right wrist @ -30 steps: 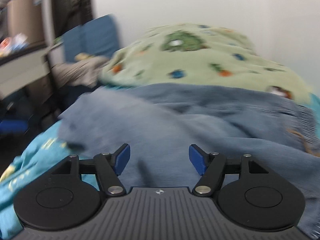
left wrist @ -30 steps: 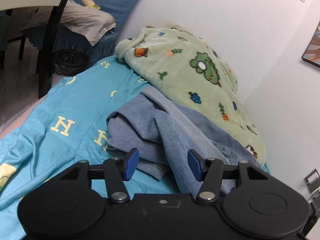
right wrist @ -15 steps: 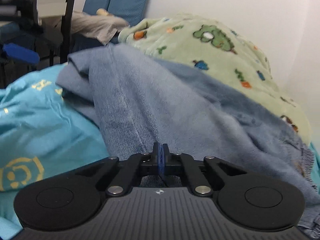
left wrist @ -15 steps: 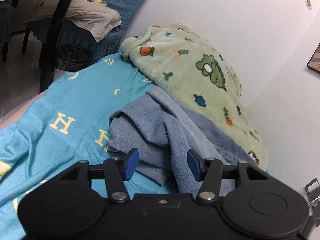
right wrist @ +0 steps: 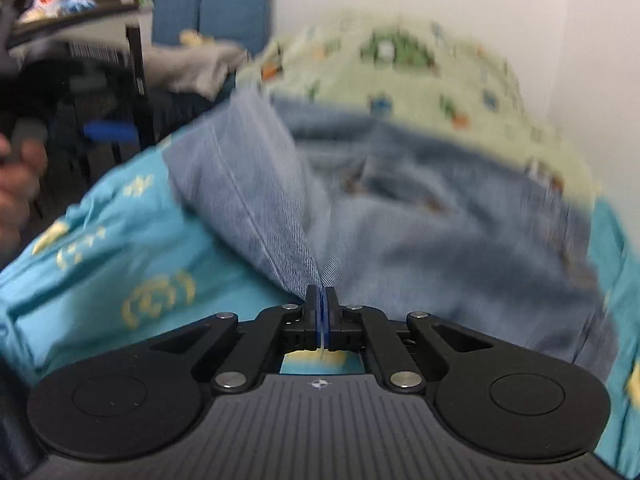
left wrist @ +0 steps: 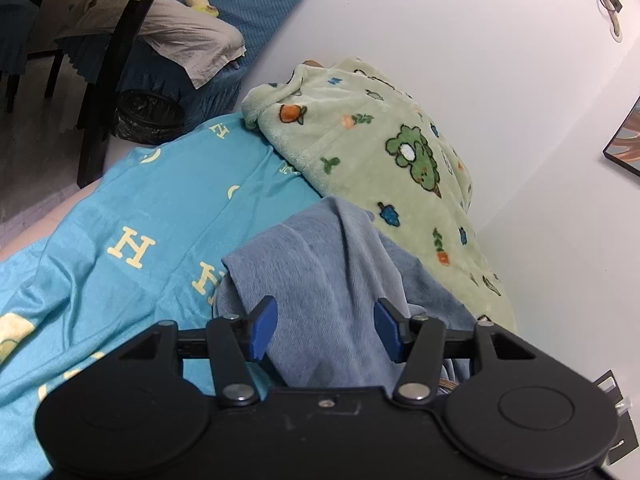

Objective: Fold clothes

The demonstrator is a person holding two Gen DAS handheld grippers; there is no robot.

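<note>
Right gripper (right wrist: 321, 312), wide open a second ago, now clenched on edge of jeans (right wrist: 400, 220), cloth pulled taut and lifting off blue sheet (right wrist: 120, 248). Left gripper (left wrist: 326, 330) unchanged, fingers spread, hovering over jeans (left wrist: 320, 264), nothing held. Jeans crumpled on bed beside green blanket (left wrist: 380, 152). Looks like spreading-out just started; fold not yet begun.

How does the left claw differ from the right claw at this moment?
The left claw is open, its blue pads apart, while the right claw is shut. The left claw holds nothing and only frames the blue jeans; the right claw pinches a fold of the jeans, pulled taut from the pile. Both are black with blue pads, above the turquoise sheet.
</note>
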